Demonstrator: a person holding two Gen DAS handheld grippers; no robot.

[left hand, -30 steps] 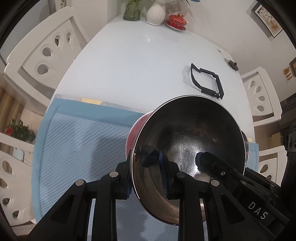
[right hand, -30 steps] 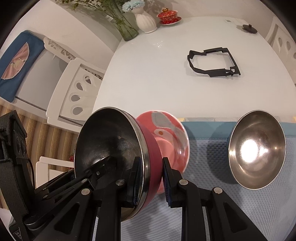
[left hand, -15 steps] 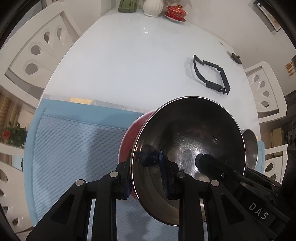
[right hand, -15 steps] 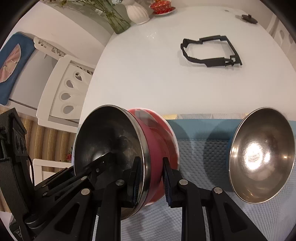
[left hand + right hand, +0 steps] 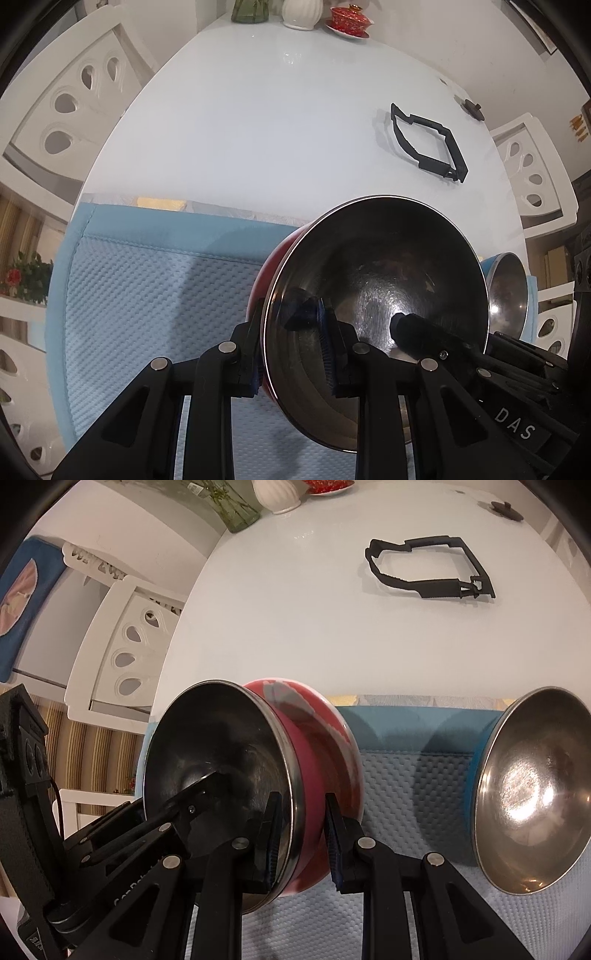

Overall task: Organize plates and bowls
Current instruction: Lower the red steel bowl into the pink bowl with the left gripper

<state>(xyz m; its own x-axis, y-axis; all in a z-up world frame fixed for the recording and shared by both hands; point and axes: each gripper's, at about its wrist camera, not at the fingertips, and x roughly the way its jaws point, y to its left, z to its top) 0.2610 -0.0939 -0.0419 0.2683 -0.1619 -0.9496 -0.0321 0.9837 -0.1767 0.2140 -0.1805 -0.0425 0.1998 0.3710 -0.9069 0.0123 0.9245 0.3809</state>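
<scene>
Looking down along the left gripper (image 5: pixel 291 354), its two black fingers were seen clamped on the rim of a red bowl (image 5: pixel 373 295) with a steel lining, one pad inside the shiny hollow and one against the red outer wall. The bowl was held tilted, with its mouth turned toward the camera, above a light blue mat (image 5: pixel 147 295) spread on the near part of a white table (image 5: pixel 277 129). The other gripper's finger was seen reaching into the bowl from the lower right. A second steel bowl (image 5: pixel 508 291) was partly visible behind the held one, at the right edge of the mat. Farther off on the bare table lay a black frame (image 5: pixel 428 147), and at the far end stood a red lidded cup (image 5: pixel 351 16) and a white vase (image 5: pixel 299 13).

In the right wrist view, the right gripper (image 5: pixel 300 840) was likewise seen closed on the same red bowl (image 5: pixel 317 746), gripping its rim from the opposite side, one pad within the steel lining and one on the red outside. The left gripper's fingers were seen entering the bowl from the lower left. The second steel bowl (image 5: pixel 532 794), blue on its outside, was seen apart to the right on the mat (image 5: pixel 406 794), its mouth turned toward the camera. The black frame (image 5: pixel 428 568) lay well beyond on the table (image 5: pixel 295 627).
</scene>
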